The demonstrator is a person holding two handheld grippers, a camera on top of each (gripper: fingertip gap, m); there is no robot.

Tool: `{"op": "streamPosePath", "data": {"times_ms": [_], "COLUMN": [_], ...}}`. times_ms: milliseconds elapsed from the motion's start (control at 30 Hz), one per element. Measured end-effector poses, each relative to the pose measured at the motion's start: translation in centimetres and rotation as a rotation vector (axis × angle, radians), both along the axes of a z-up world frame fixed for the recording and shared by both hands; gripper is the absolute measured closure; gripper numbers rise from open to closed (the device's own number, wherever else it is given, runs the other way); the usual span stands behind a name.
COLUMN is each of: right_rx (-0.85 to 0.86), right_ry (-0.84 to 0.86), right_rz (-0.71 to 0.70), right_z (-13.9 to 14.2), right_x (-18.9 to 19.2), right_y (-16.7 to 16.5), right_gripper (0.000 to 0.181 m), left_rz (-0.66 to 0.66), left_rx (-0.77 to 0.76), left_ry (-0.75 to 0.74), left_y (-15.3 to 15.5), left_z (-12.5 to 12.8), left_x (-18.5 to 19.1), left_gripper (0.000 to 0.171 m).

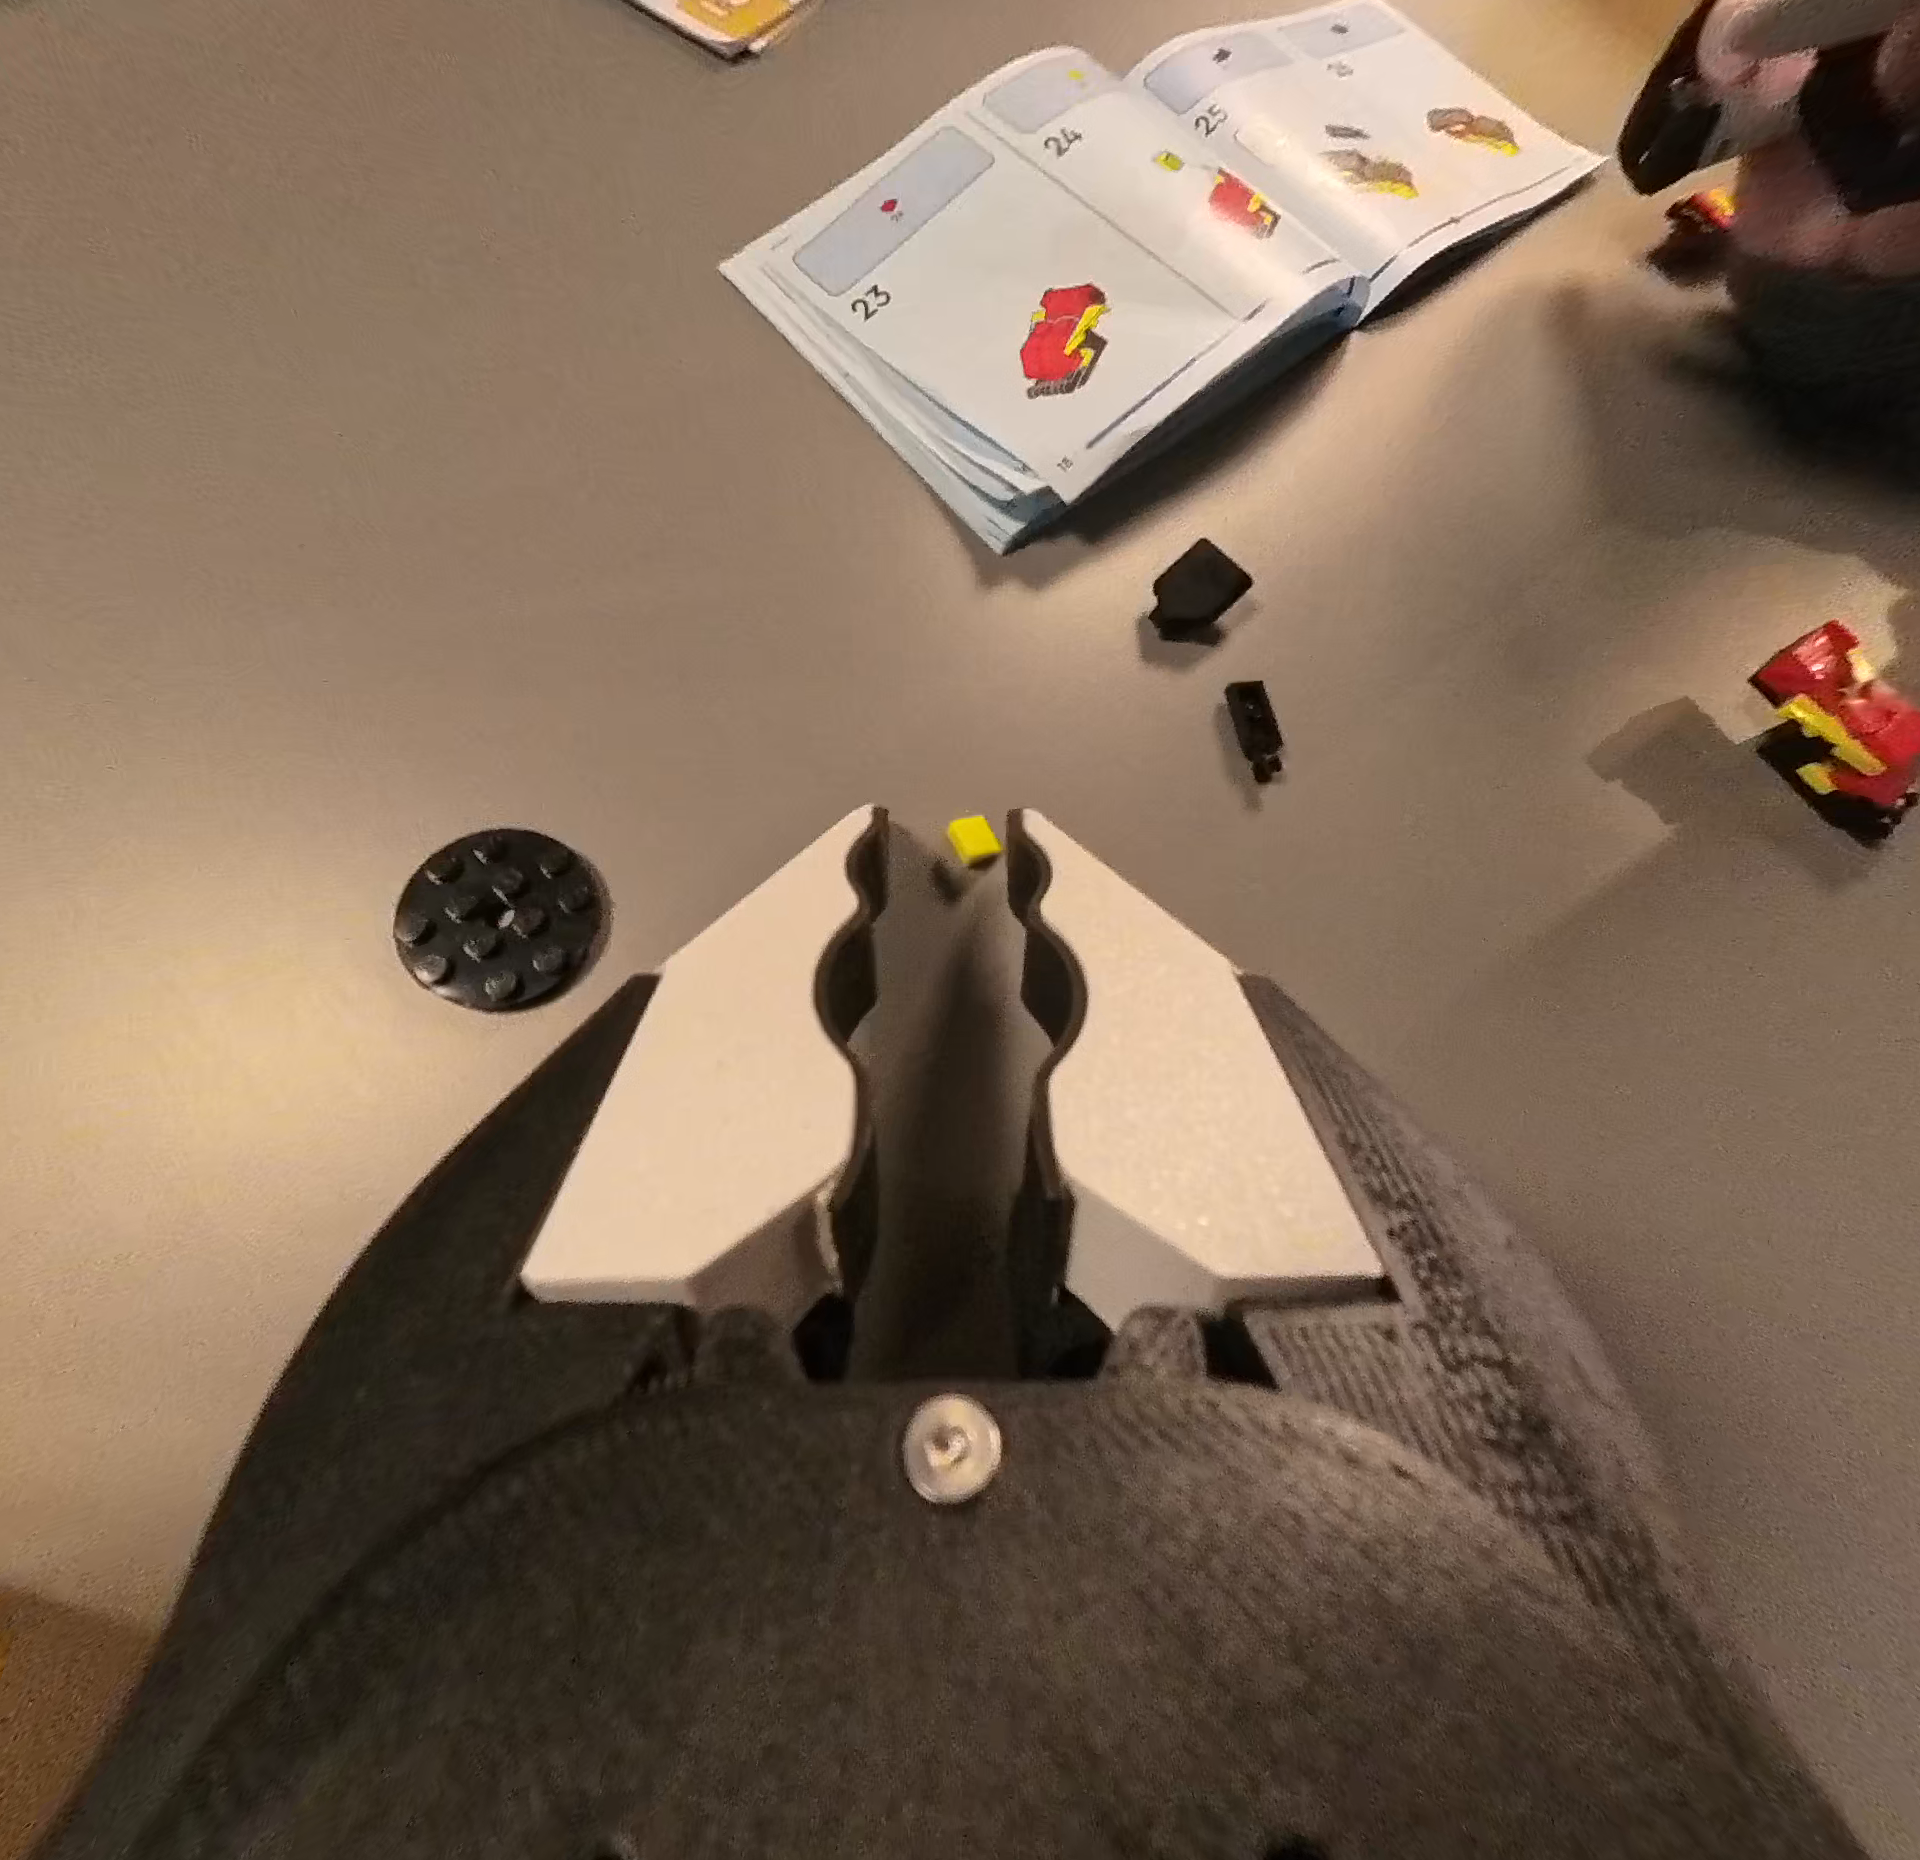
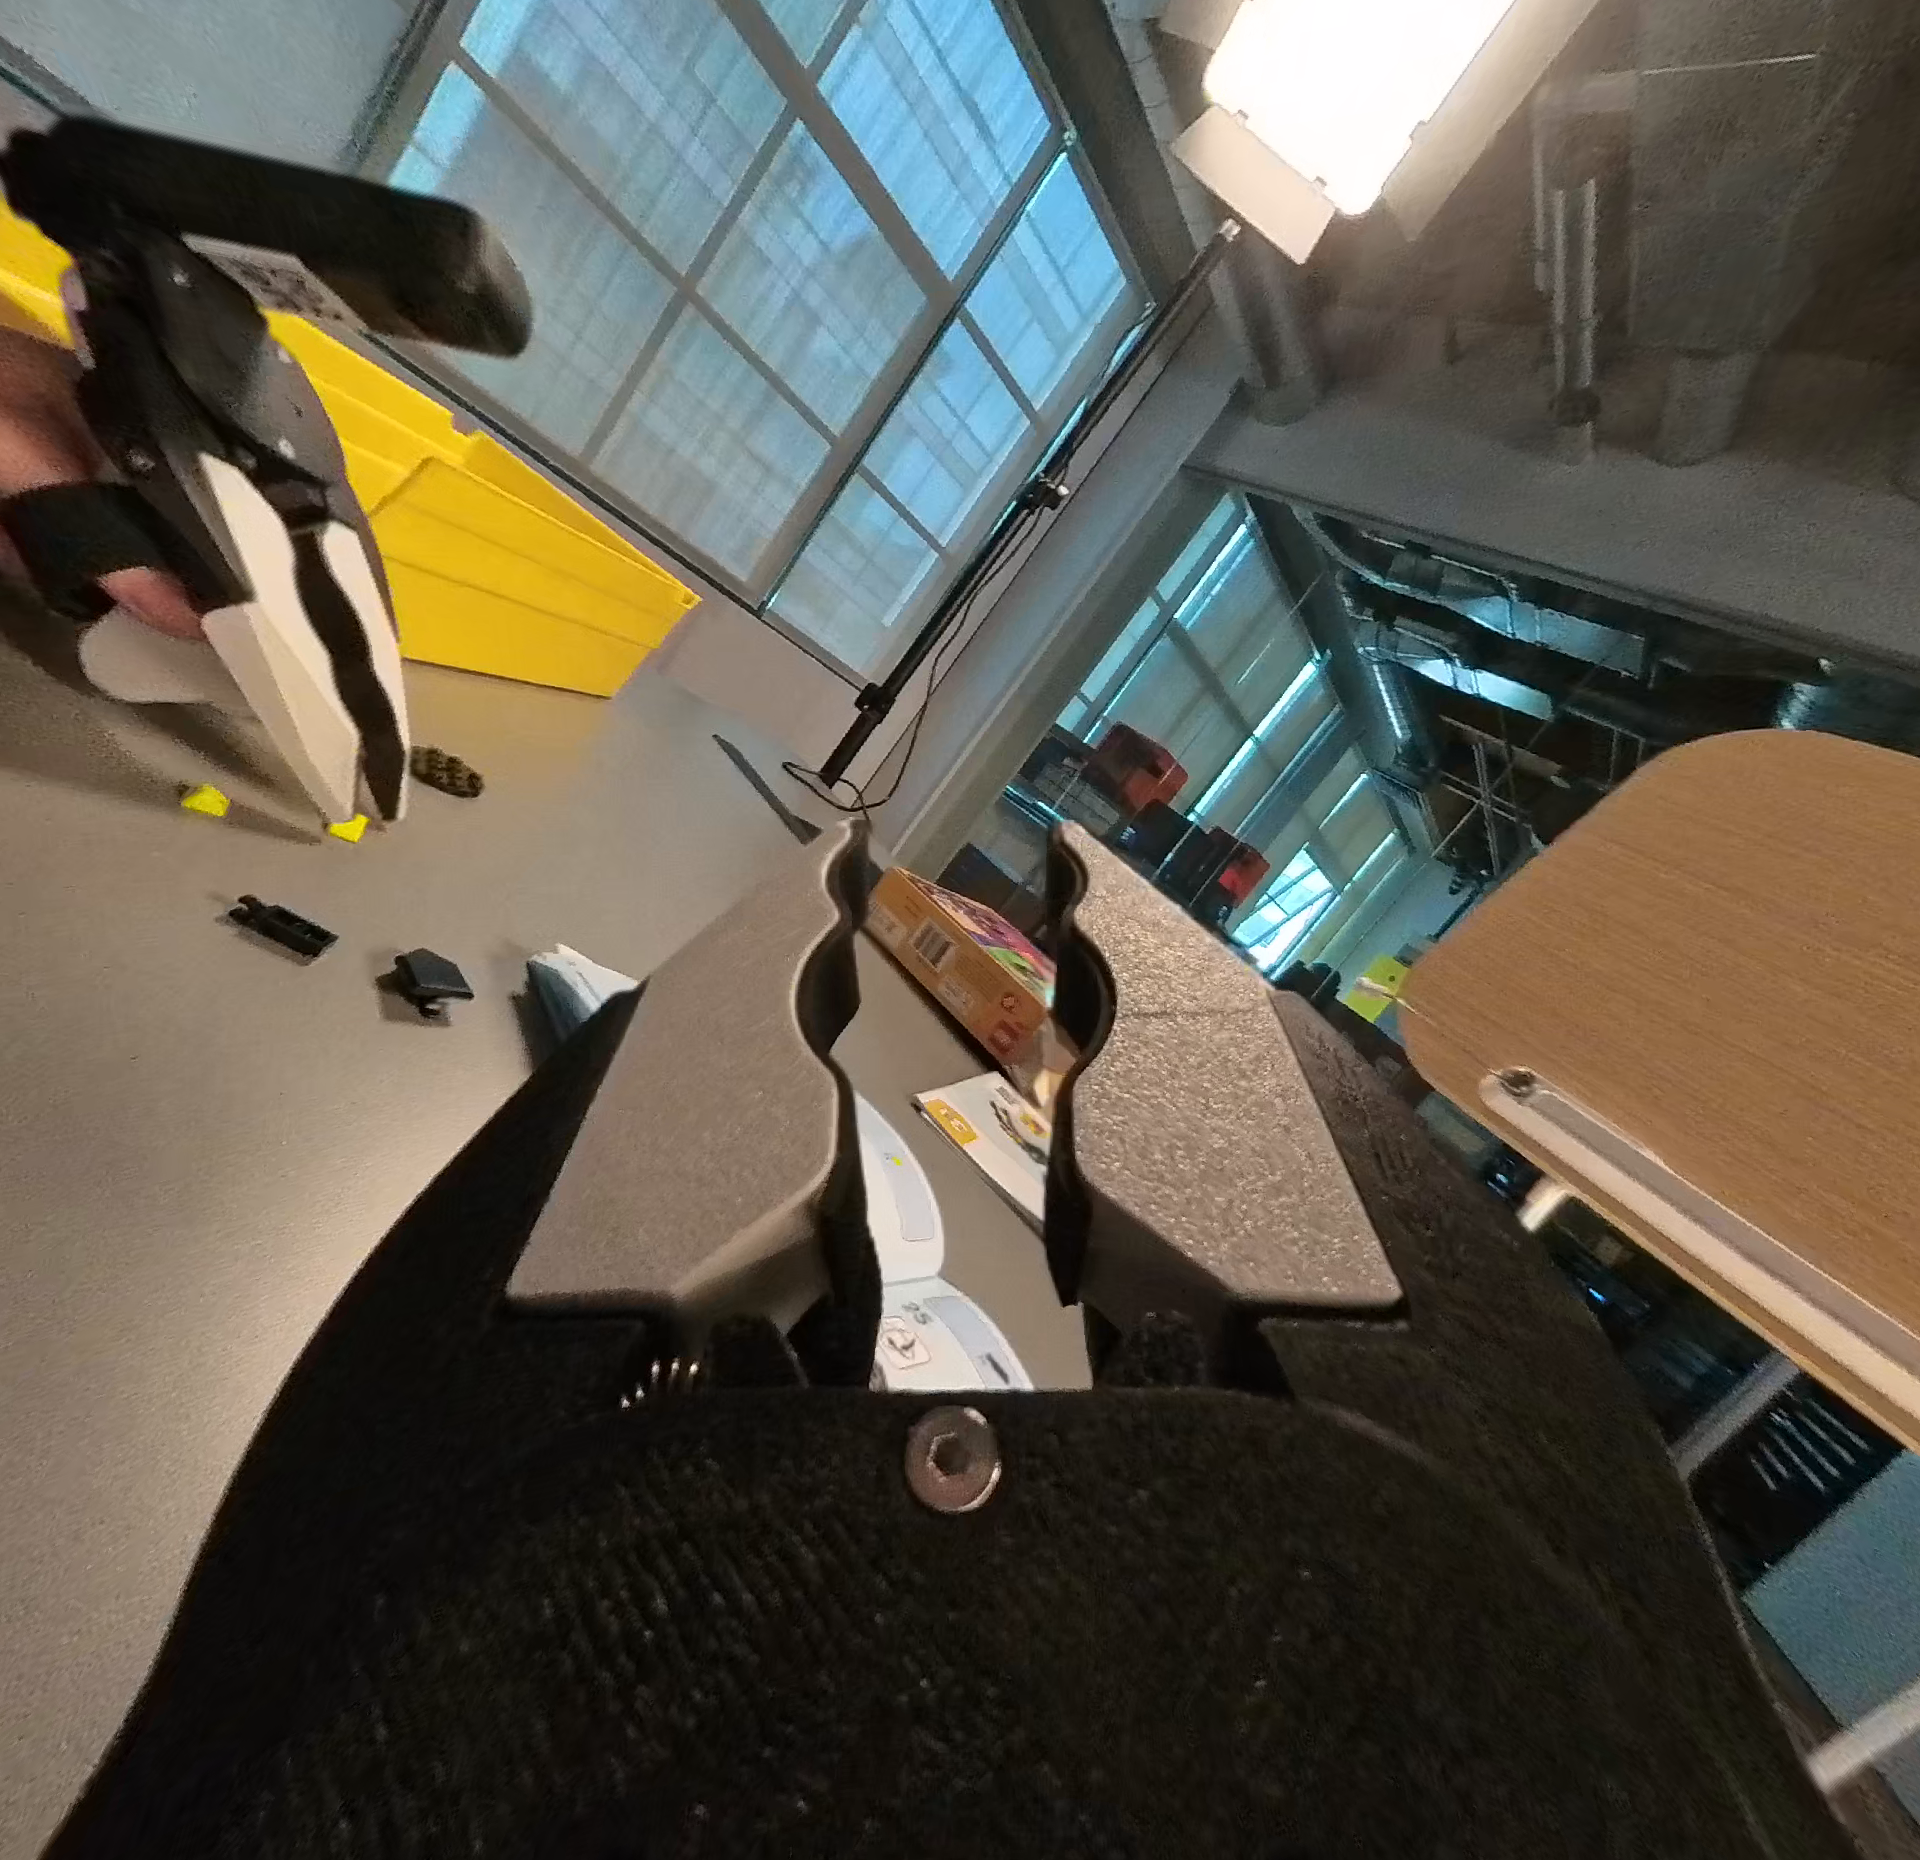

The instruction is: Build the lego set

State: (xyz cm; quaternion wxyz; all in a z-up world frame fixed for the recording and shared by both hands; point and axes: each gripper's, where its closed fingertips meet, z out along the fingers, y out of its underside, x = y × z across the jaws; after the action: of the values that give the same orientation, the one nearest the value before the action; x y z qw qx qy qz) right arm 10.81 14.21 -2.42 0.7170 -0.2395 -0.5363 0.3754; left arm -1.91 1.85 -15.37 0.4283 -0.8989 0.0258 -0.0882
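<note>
My left gripper (image 1: 948, 823) stands with its jaws a small way apart and nothing between them. The small yellow tile (image 1: 974, 839) lies flat on the grey table (image 1: 312, 460) directly ahead, in the gap at the fingertips, slightly nearer the right-hand finger. It is near-square, so it offers no long axis to align on. The right wrist view confirms this: the tips are down at the table beside the tile, though I cannot tell whether they touch it. A second yellow piece (image 2: 205, 798) sits just beyond.

My right gripper (image 2: 956, 854) is part open, empty and tilted up off the table, so the left is plainly the nearer tool.

Other items, relative to the left fingers:
- Round black studded plate (image 1: 501, 918), left of the tips, flat, matt.
- Narrow black studded piece (image 1: 1254, 730), ahead and right, long axis running roughly away from me.
- Black sloped piece (image 1: 1198, 586), further ahead.
- Red, yellow and black assembly (image 1: 1844, 735), far right.
- Open instruction booklet (image 1: 1091, 283), well ahead, glossy paper.

Judgement: the tile is thin, smooth and hard, and may skid when pinched.
</note>
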Motion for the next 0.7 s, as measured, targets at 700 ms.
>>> {"op": "streamPosePath", "data": {"times_ms": [700], "right_rx": [-0.017], "right_ry": [-0.006], "right_rz": [0.01], "right_z": [-0.1], "right_x": [-0.2], "right_y": [-0.1], "right_gripper": [0.149], "left_rz": [-0.075], "left_rx": [-0.005], "left_ry": [0.148], "left_y": [-0.2], "left_z": [-0.5], "left_x": [1.0], "left_gripper": [0.164]}}
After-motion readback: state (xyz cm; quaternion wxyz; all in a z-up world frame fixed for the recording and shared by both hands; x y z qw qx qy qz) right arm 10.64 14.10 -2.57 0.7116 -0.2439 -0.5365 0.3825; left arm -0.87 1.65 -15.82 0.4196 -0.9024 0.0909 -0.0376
